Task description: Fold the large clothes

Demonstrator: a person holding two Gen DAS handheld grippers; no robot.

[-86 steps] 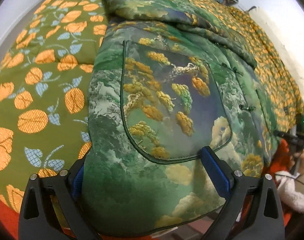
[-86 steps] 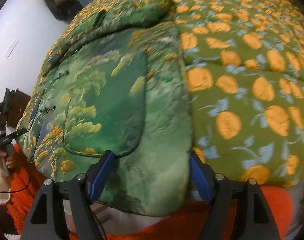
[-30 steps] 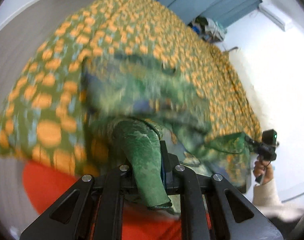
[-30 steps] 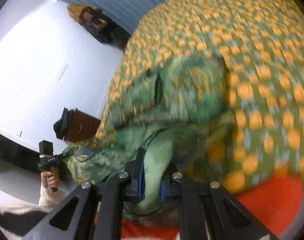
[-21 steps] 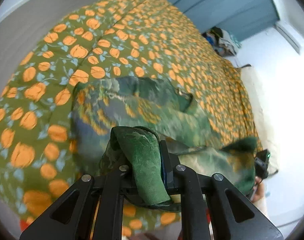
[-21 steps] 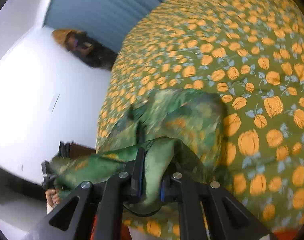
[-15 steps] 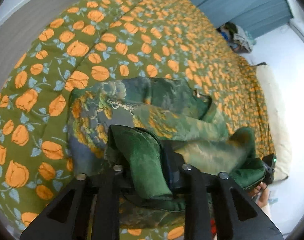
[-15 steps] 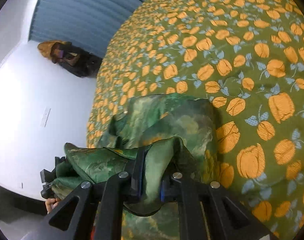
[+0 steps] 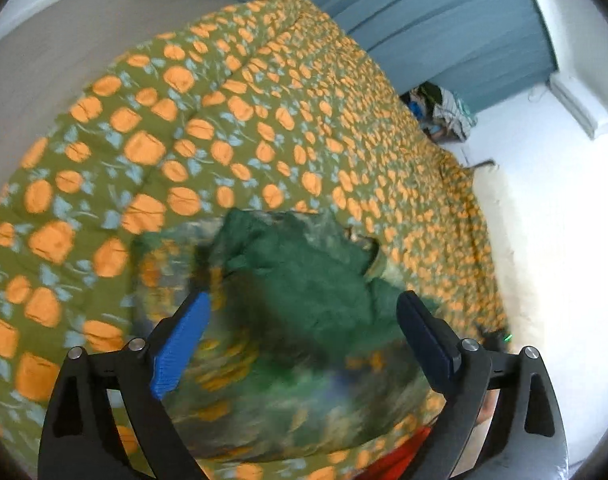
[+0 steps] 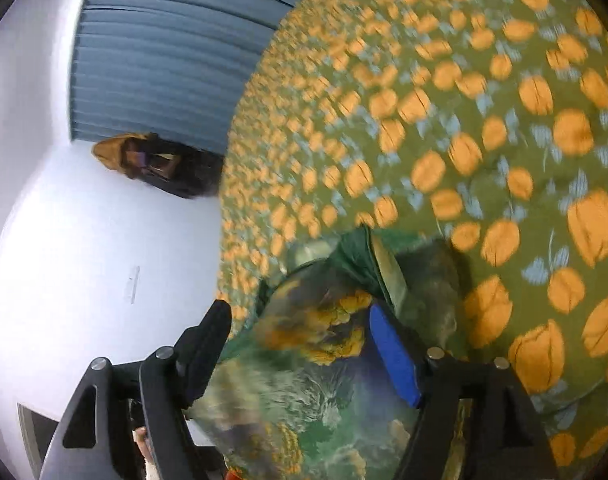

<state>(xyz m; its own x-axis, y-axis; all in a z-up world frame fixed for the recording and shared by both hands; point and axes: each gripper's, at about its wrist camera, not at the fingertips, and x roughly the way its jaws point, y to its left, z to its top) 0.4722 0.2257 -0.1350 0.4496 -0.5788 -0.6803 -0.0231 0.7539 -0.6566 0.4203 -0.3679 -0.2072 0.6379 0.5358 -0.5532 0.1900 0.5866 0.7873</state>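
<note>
With both jaws spread wide, my left tool (image 9: 304,334) and right tool (image 10: 304,344) grip nothing, poised just above the folded green jacket (image 9: 299,280) lying bunched at the near edge of the orange-flowered bed quilt (image 9: 223,128).

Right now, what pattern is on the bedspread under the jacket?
Olive green with orange fruit and pale blue leaves on the bedspread, clearest in the left wrist view.

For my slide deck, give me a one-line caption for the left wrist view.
Open left gripper above a bunched green jacket on an orange-flowered quilt.
</note>
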